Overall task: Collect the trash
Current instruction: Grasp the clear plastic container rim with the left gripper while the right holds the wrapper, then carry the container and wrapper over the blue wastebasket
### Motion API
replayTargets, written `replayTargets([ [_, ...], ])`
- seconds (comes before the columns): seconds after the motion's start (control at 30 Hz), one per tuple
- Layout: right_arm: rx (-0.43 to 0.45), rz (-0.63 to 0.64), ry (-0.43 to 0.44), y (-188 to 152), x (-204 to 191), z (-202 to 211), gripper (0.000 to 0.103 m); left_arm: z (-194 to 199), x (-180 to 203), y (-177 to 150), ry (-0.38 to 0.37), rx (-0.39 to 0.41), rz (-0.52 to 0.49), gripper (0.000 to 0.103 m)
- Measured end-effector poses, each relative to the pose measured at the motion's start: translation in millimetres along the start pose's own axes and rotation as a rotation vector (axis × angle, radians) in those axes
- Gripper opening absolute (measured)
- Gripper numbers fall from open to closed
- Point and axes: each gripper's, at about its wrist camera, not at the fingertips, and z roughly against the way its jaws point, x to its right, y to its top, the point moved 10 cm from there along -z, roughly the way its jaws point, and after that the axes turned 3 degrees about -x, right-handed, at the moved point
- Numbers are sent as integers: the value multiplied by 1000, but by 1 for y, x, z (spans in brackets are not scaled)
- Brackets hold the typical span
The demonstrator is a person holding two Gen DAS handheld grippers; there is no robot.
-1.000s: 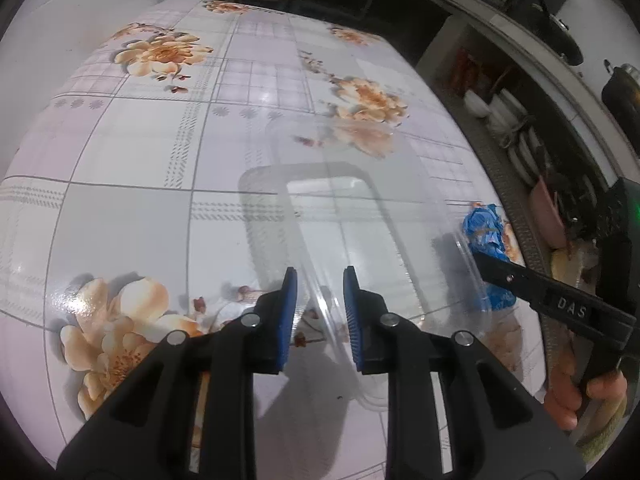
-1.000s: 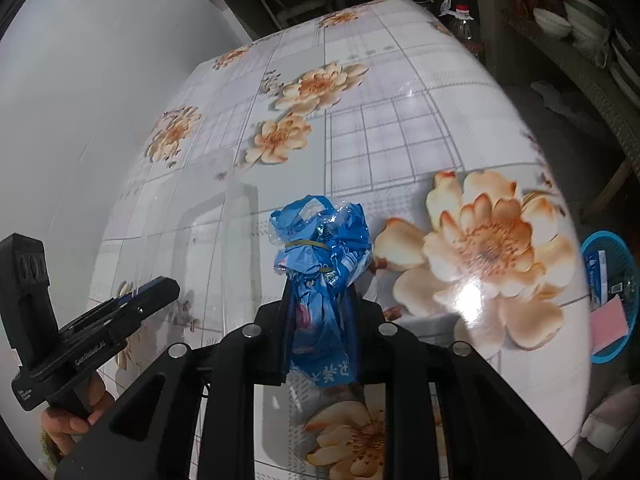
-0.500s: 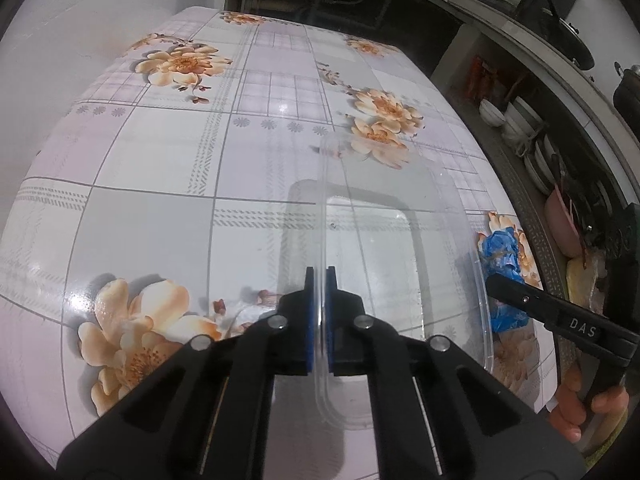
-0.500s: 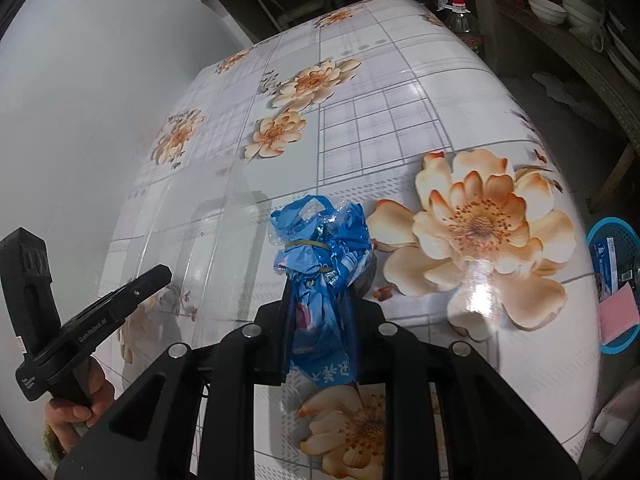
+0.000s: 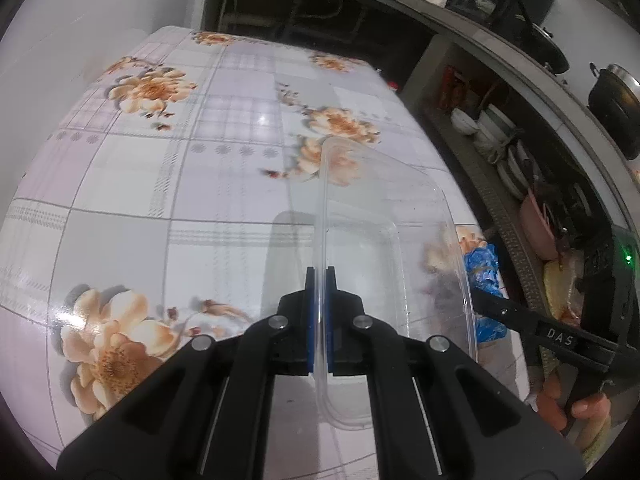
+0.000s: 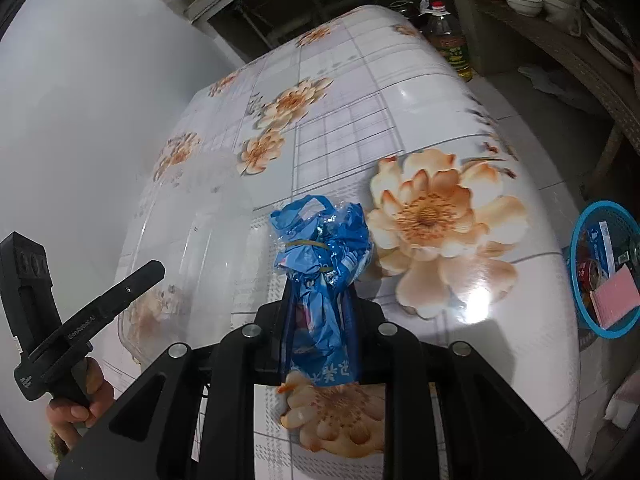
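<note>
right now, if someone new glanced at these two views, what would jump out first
The crumpled blue plastic bag, pinched between the right gripper's fingers above the flowered tablecloth, catches the eye first. Next is the clear plastic container, held by its rim in the shut left gripper. Off the table's right edge sits a blue basket already holding litter.

Left gripper [image 5: 320, 320]: black plastic frame, blue pads, silver screws. Right gripper [image 6: 320, 320]: same build; "DAS" lettering.

Two close wrist views, angled down over one floral table [image 5: 224, 184].
</note>
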Motion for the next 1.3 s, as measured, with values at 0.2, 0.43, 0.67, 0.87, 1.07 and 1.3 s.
replayTargets([
  [0.2, 48, -32, 5, 2, 15, 23, 22, 4, 27, 6, -26, 13, -31, 2],
  [0.43, 119, -87, 6, 5, 46, 59, 22, 3, 79, 12, -66, 20, -105, 2],
  [0.67, 206, -203, -22, 0, 113, 100, 22, -16, 167, 15, -132, -13, -233, 2],
  [0.87, 294, -418, -144, -36, 230, 150, 22, -57, 259, 4, -216, -124, -345, 2],
  [1.07, 296, -701, -233, -107, 352, 171, 22, -125, 338, -26, -248, -301, -443, 2],
  [1.3, 269, -855, -145, -140, 407, 136, 22, -224, 380, -80, -175, -555, -438, 2],
])
